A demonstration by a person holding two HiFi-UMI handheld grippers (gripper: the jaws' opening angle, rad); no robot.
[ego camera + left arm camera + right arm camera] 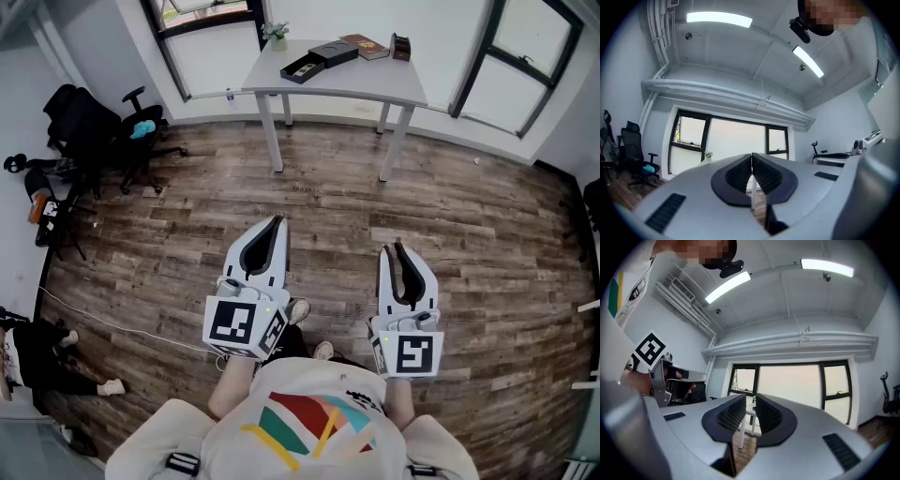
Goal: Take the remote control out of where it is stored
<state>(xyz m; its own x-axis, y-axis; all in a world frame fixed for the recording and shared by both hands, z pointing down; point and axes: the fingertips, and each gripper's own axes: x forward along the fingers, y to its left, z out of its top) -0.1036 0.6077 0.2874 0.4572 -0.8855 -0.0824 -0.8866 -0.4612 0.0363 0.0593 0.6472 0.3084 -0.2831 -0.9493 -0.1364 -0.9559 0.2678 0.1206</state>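
Observation:
Across the room stands a white table (375,86). On it lies an open black box (303,68) with a slim dark thing inside that looks like the remote control; its lid (334,53) rests beside it. I stand well short of the table with both grippers held in front of me. My left gripper (277,222) is shut and empty, its tips touching in the left gripper view (751,157). My right gripper (397,247) is empty too, and the right gripper view shows only a thin slit between its tips (750,397).
A brown book (366,46), a small dark holder (401,47) and a little plant (275,33) also sit on the table. A black office chair (98,131) and bags stand at the left wall. A white cable (103,323) runs over the wooden floor (469,216).

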